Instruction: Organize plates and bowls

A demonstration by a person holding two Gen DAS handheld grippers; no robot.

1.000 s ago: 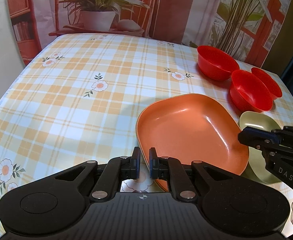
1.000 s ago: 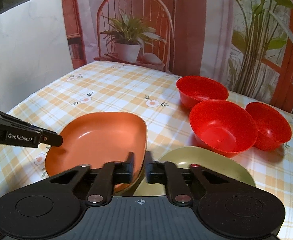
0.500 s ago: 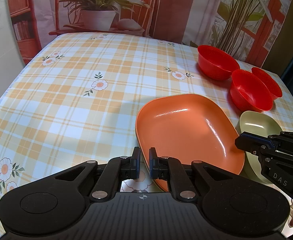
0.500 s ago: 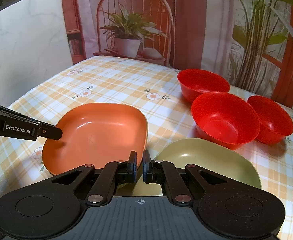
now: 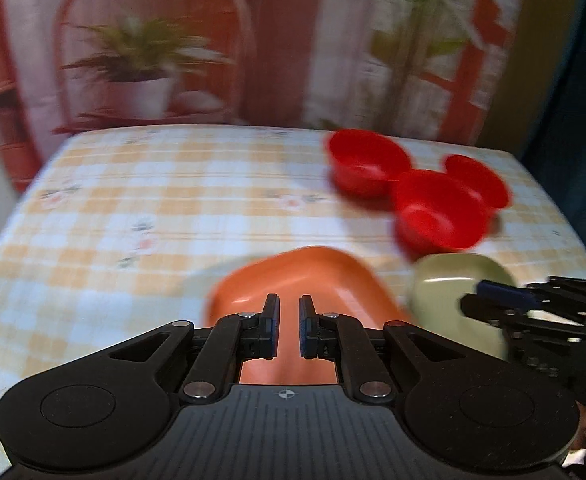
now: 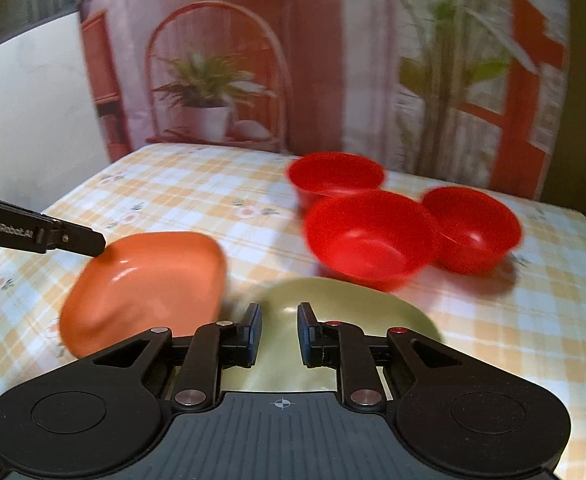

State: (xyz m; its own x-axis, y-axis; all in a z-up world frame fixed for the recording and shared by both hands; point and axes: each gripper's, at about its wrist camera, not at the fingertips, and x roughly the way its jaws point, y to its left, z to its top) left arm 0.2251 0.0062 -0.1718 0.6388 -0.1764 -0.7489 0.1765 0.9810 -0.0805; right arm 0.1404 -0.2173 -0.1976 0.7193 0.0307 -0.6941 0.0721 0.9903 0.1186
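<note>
Both grippers have shifted since half a second ago — views now blurred, pitched lower toward the tabletop (image 6: pixel 197 188), and the right pair of fingers has spread from nearly closed to a clear gap. Left gripper (image 5: pixel 289 312): fingers a narrow gap apart, gripping nothing that I can make out; the orange plate (image 5: pixel 301 276) lies directly ahead of and beneath the tips. Contact with its near rim cannot be told. Right gripper (image 6: pixel 279 322): fingers part-open, empty, with the olive-green plate (image 6: pixel 357 300) straight ahead and under them. From the right wrist view the orange plate sits left of the fingers, just beside the green one — touching or not is lost in blur. Three red bowls (image 6: pixel 367 236) cluster beyond the fingertips, rims close together, all upright and mouth-up, none nested. Progress, as judged: early. No plate stacked, no bowl nested; everything is left to do. Orientation: both plates lie flat, hollow side up; the orange plate is a rounded rectangle, its long axis running roughly away from the left fingers, slightly rightward.
</note>
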